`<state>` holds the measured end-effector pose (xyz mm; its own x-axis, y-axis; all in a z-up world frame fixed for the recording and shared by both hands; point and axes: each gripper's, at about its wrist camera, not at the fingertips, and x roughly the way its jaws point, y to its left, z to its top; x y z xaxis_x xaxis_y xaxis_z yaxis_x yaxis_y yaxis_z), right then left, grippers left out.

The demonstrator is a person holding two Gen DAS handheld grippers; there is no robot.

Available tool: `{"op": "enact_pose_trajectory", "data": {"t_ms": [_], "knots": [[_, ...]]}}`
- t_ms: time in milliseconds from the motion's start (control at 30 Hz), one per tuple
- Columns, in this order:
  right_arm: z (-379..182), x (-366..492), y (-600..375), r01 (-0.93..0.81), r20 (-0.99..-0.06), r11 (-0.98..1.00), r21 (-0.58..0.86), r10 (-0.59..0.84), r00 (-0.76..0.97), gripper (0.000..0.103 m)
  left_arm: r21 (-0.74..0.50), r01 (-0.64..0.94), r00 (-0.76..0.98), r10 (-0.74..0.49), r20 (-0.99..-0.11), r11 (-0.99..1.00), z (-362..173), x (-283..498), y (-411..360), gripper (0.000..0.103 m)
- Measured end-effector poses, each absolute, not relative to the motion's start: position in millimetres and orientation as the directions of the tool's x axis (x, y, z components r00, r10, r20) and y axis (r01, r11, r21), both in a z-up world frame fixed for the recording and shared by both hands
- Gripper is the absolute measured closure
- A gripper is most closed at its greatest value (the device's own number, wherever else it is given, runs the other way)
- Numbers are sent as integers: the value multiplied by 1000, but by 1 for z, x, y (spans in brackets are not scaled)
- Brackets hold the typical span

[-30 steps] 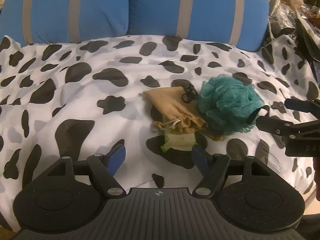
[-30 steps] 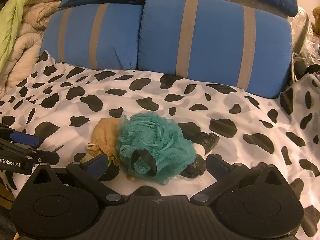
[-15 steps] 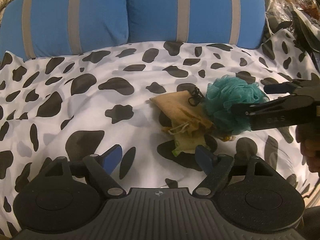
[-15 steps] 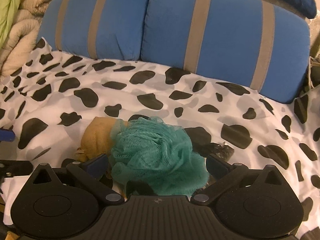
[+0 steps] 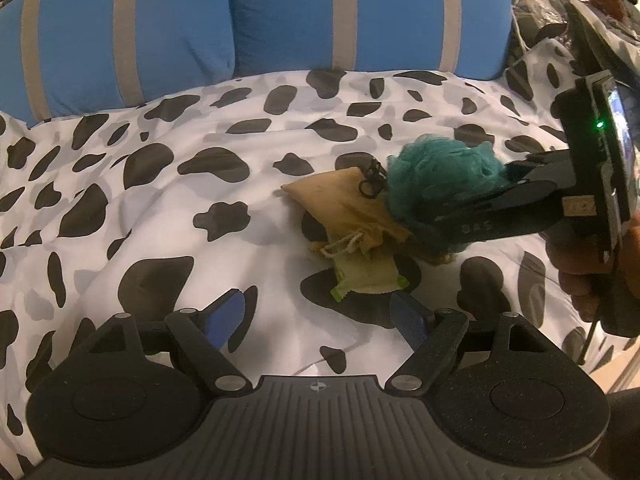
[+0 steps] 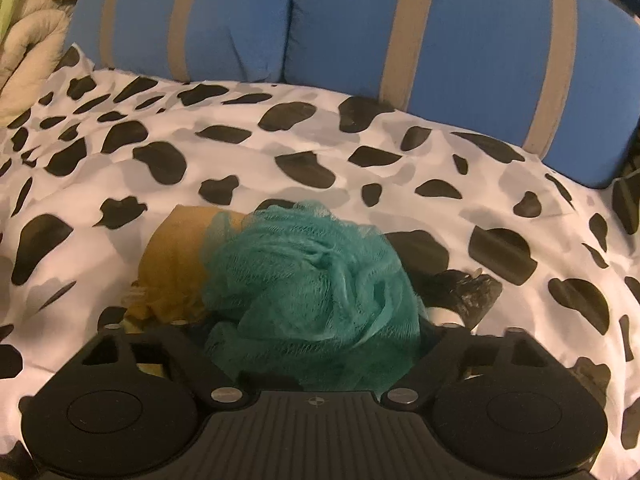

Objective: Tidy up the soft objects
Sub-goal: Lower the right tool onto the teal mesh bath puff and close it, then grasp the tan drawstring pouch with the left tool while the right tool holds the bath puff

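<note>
Closing your right gripper (image 6: pixel 316 320) around teal mesh pouf (image 6: pixel 312 280), beside tan drawstring pouch (image 5: pixel 344 204), on spotted bedcover (image 5: pixel 160 200); left gripper (image 5: pixel 316 316) hovering released, empty.

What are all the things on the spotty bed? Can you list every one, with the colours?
bath pouf: 1, teal mesh, middle of the bed, between the right tool's fingers
drawstring pouch: 1, tan, touching the pouf's left side in the left view
cloth: 1, pale with a green edge, partly under the pouch
hair tie: 1, black, on the pouch's far corner
dark crinkly thing: 1, black, right of the pouf; cannot tell what it is
bedspread: 1, white with black spots, under everything
pillows: 2, blue with grey stripes, at the back
left tool: 1, black with blue pads, open, empty, near the cloth
right tool: 1, black, around the pouf, jaws just closing
hand: 1, holding the right tool
</note>
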<state>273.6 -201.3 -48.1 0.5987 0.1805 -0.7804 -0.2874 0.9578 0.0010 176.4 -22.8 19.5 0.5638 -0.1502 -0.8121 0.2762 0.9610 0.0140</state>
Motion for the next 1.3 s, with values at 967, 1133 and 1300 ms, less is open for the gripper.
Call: {"op": "enact_pose_trajectory", "data": {"t_ms": [967, 1133, 1300], "knots": [[16, 243, -278, -146, -649, 975, 168, 221, 728, 50, 75, 390, 620, -202, -758, 918, 2, 184, -62, 23], [20, 238, -298, -109, -644, 976, 188, 207, 736, 50, 162, 456, 643, -197, -740, 875, -11, 190, -83, 24], [19, 238, -306, -90, -648, 974, 206, 205, 734, 50, 202, 478, 649, -190, -736, 855, -22, 203, -94, 25]]}}
